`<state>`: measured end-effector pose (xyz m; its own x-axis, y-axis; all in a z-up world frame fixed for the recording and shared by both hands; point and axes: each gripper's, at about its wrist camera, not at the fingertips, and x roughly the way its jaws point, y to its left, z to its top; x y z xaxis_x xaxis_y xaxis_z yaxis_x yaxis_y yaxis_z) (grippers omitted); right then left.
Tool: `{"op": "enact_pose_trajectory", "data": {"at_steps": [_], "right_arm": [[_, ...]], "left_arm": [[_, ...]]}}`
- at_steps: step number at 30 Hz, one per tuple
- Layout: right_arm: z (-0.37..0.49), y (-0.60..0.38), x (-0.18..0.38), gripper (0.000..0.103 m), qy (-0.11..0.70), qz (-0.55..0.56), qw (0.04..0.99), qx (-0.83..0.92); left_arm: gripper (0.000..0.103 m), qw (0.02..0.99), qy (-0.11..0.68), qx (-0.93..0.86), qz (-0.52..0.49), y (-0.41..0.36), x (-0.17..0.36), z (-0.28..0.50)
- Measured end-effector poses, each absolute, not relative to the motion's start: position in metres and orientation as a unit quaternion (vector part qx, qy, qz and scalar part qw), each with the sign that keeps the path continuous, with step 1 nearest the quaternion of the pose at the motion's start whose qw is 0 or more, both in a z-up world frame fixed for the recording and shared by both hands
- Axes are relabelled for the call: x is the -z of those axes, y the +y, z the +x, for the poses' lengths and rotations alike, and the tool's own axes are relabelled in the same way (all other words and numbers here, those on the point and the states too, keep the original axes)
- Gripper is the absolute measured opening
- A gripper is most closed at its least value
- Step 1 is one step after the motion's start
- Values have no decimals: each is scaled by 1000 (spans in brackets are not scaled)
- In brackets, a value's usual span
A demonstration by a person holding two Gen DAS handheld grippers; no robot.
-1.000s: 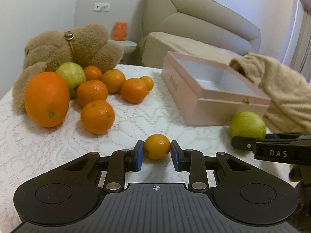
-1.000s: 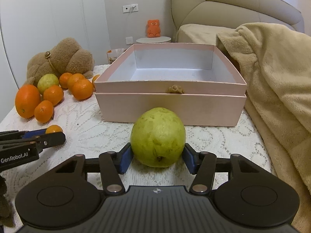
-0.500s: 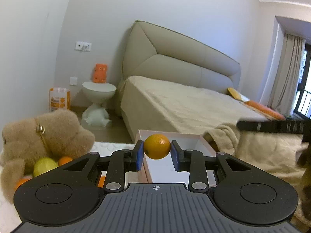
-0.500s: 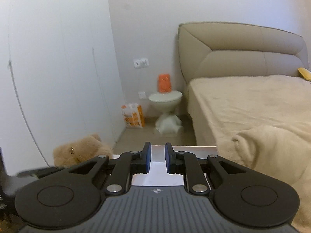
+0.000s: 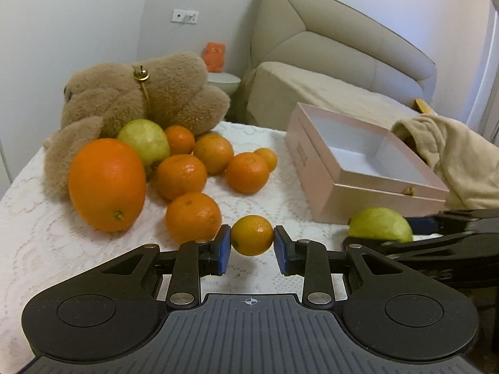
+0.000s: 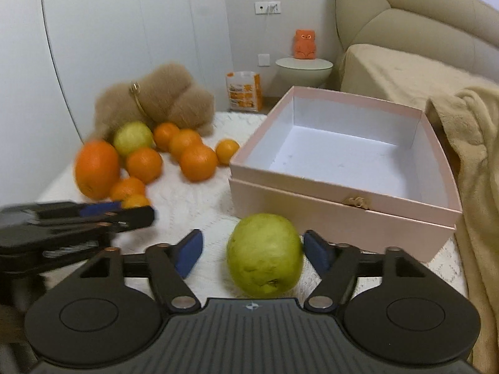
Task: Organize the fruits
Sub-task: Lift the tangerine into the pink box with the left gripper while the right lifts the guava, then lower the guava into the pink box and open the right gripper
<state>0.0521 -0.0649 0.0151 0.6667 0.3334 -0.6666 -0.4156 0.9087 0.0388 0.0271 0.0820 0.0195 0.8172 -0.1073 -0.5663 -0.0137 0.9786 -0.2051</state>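
Box is empty, fruit pile unsorted. Left tool pinches a small orange; right tool is opening around the guava.

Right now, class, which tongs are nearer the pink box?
Right. The right tongs straddle the guava just before the box; the left tongs, gripping a small orange, sit farther left.

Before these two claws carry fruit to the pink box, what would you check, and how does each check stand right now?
1. Left gripper clamped on small orange: ok.
2. Right gripper gripping green fruit: not ok, jaws opening, left pad clear of it.
3. Pink box open and empty: ok.
4. Blanket clear of box opening: ok.
5. Small orange lifted off tablecloth: cannot tell.
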Motion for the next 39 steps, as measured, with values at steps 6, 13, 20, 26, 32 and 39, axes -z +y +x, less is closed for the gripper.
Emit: {"op": "enact_pose_trajectory", "data": {"at_steps": [6, 13, 20, 26, 32, 39], "right_arm": [[70, -59, 12, 69, 376, -76, 907, -175], [61, -71, 3, 58, 378, -68, 907, -170], [50, -100, -68, 58, 315, 19, 929, -194], [102, -111, -175, 58, 254, 4, 954, -159], [163, -113, -148, 58, 357, -26, 926, -119], [214, -111, -66, 58, 480, 72, 864, -135]], "left_arm": [[34, 947, 307, 32, -93, 78, -19, 25], [34, 944, 315, 50, -84, 67, -17, 28], [34, 959, 243, 122, -81, 53, -92, 64], [34, 934, 303, 171, -82, 25, -111, 140], [34, 919, 341, 185, -63, 9, -76, 152], [34, 952, 258, 141, -85, 54, -79, 101]]}}
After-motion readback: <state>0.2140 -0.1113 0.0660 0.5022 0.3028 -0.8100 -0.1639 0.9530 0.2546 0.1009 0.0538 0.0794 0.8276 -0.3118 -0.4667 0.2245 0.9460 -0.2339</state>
